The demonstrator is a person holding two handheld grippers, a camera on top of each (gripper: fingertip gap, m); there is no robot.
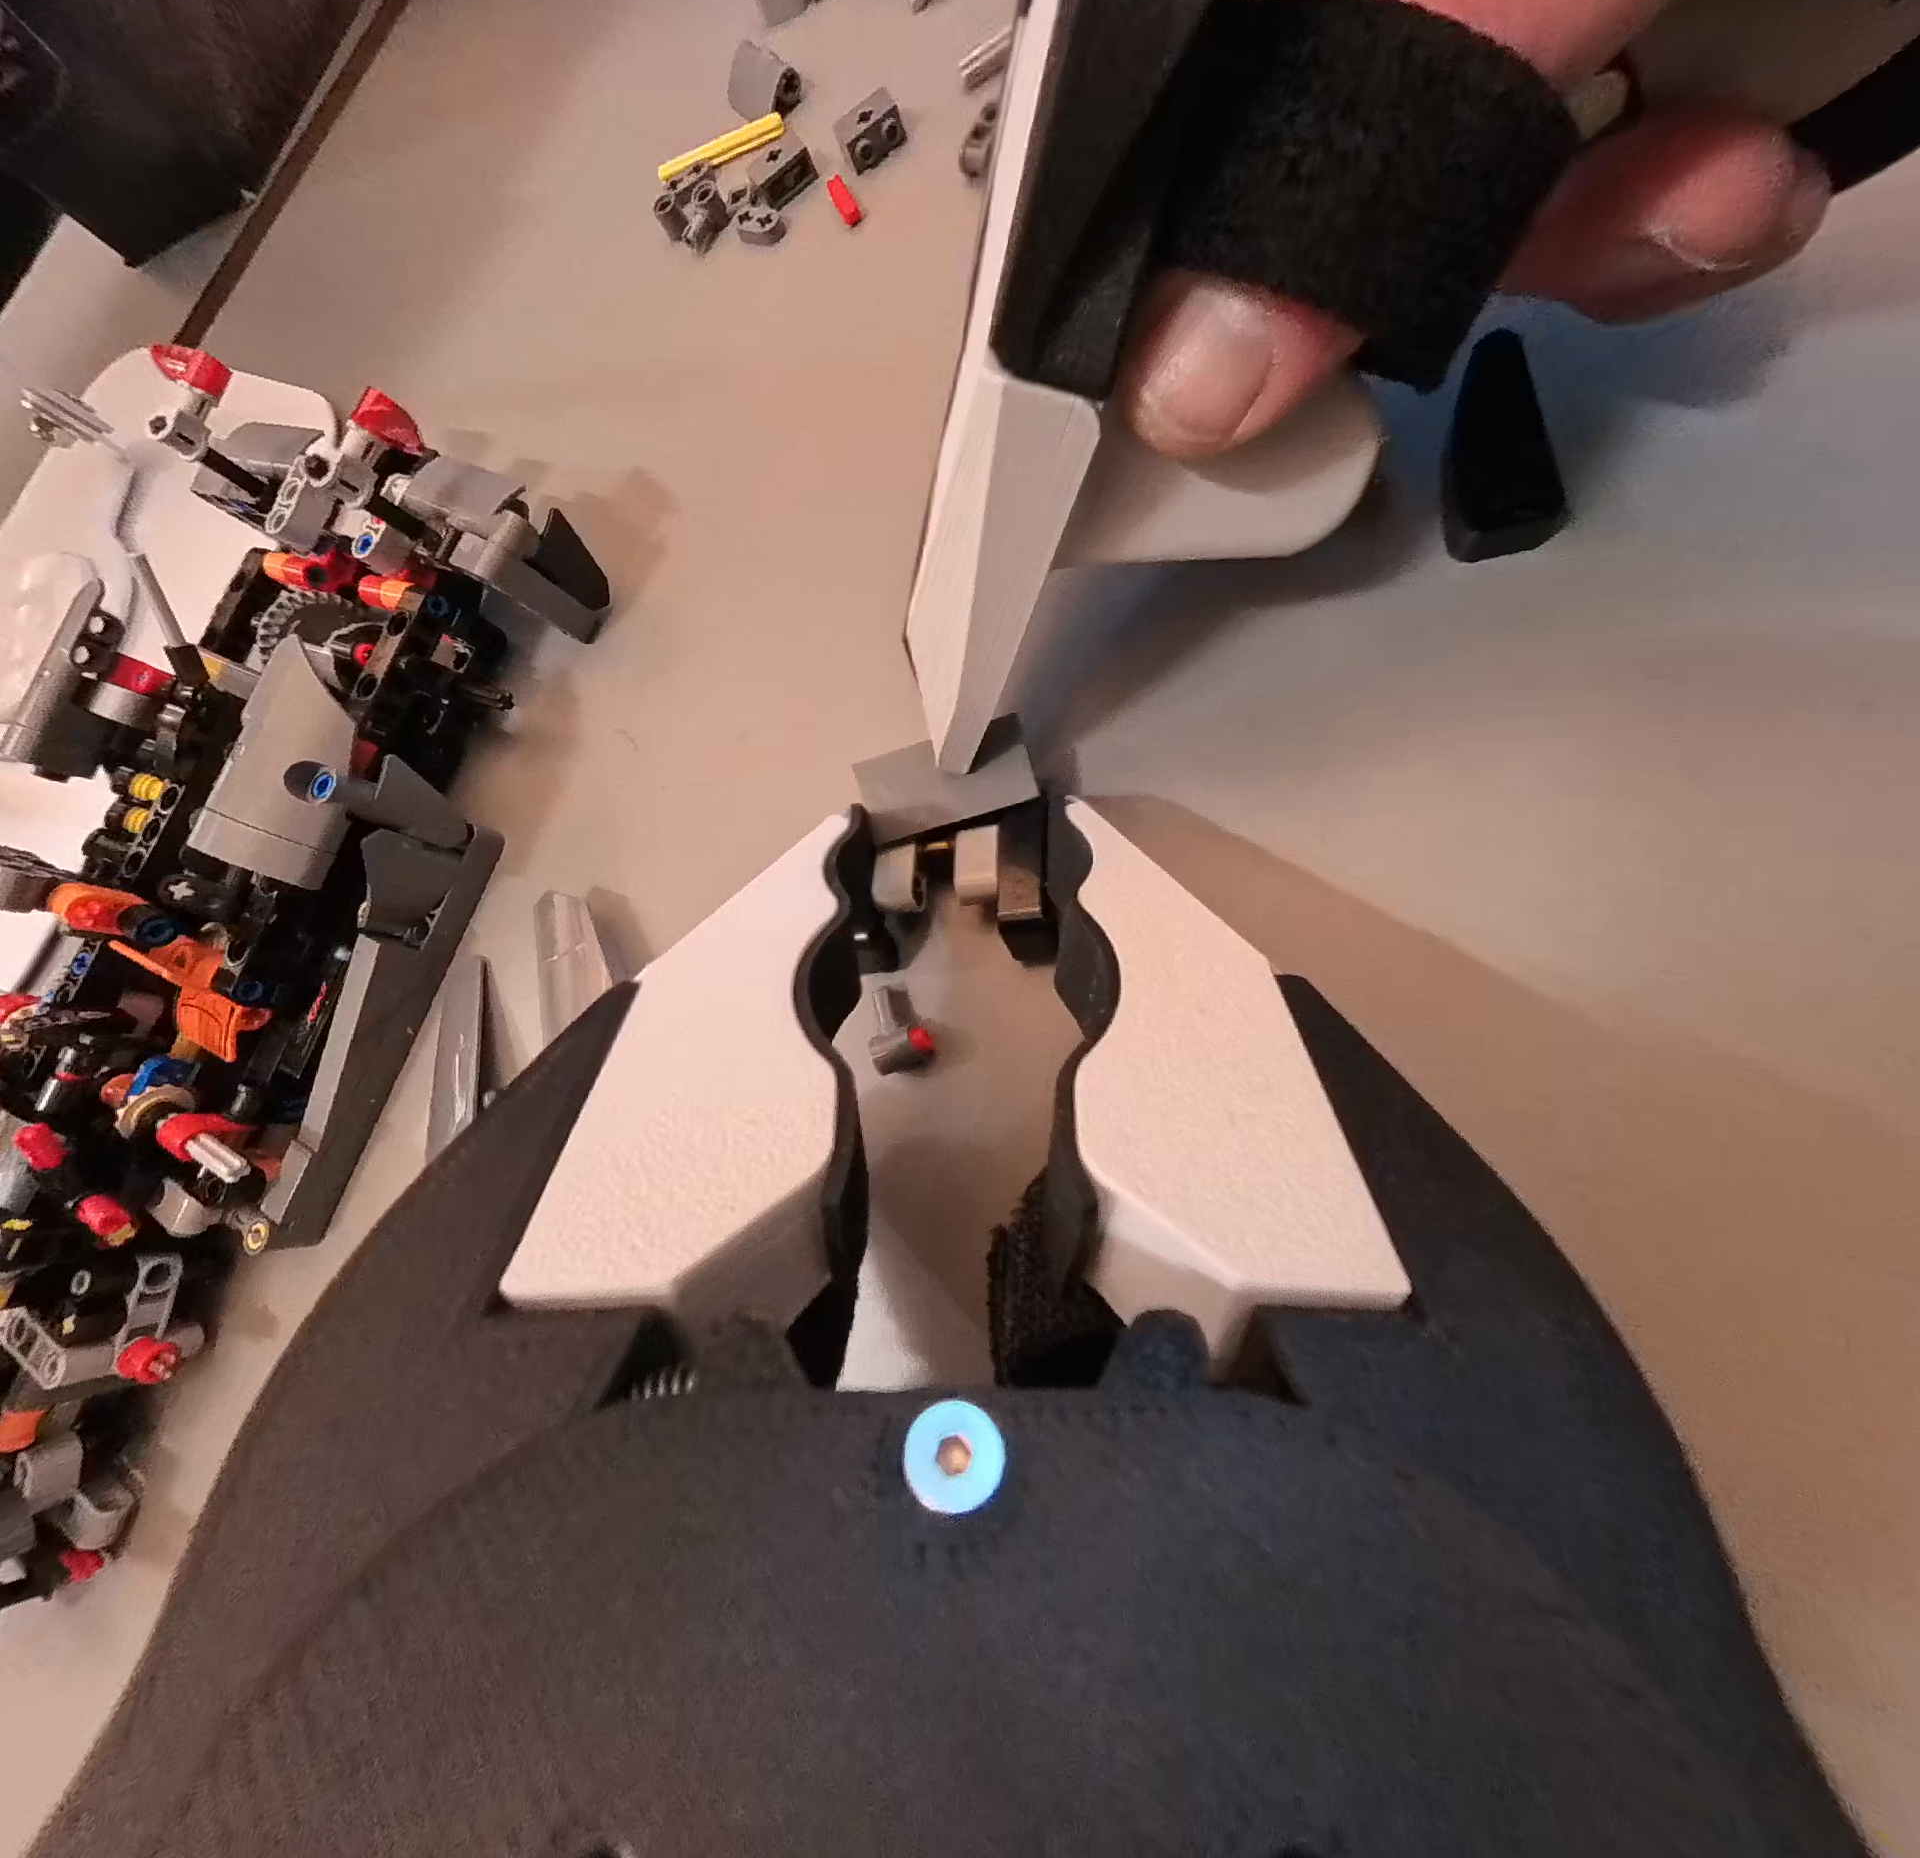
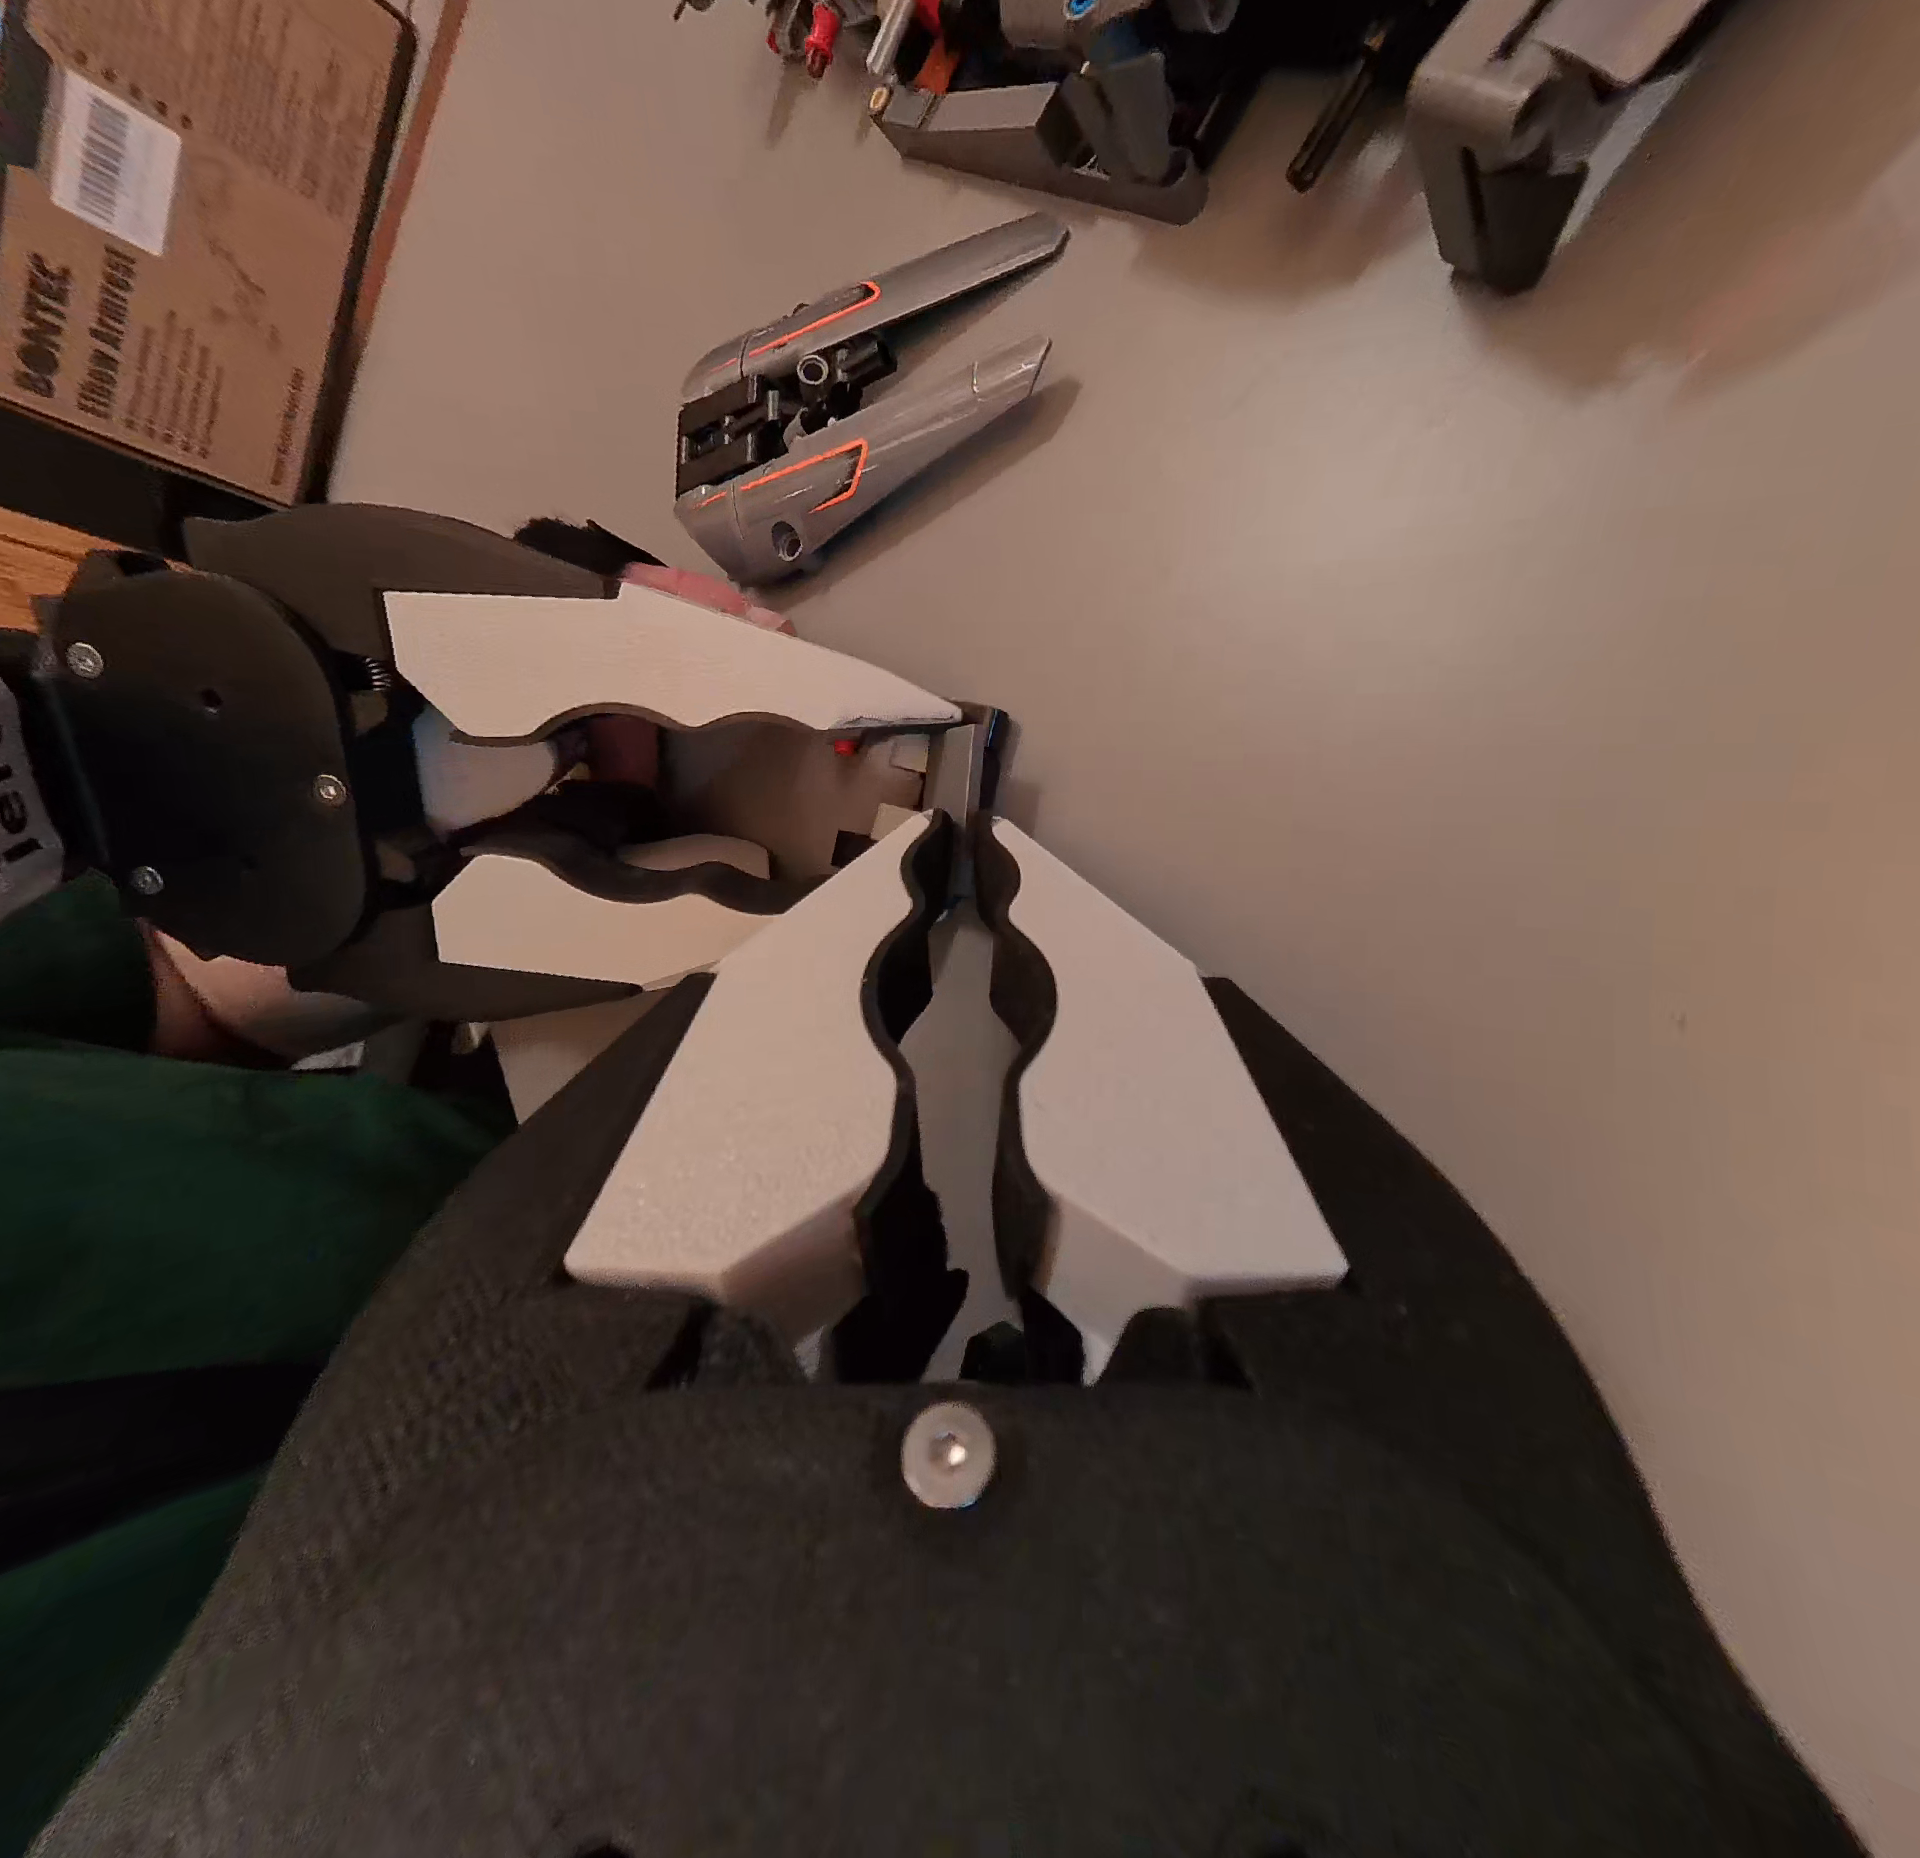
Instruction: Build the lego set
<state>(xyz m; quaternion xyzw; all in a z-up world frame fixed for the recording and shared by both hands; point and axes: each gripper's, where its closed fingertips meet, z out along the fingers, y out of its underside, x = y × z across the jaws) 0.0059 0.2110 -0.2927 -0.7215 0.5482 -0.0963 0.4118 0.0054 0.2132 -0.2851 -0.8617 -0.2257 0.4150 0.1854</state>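
Observation:
My left gripper (image 1: 956, 842) is shut on a small sub-assembly (image 1: 966, 863) of grey, black and tan lego pieces, held above the table. A flat grey piece (image 1: 914, 782) sits on its far end. My right gripper (image 1: 964, 754) comes down from above with its tips on that grey piece. In the right wrist view my right gripper (image 2: 961, 837) is nearly closed, pinching the thin grey piece (image 2: 961, 769) edge-on. The left gripper (image 2: 914, 795) reaches in from the left and grips the same sub-assembly.
The large lego model (image 1: 260, 821) lies at the left, and shows at the top of the right wrist view (image 2: 1091, 63). Loose pieces (image 1: 758, 177) lie far off. A black curved piece (image 1: 1501, 458), a small grey piece with red pin (image 1: 899, 1029), a grey winged part (image 2: 831, 406) and a cardboard box (image 2: 187, 198) are nearby. Left and right tips are no more than a few centimetres apart.

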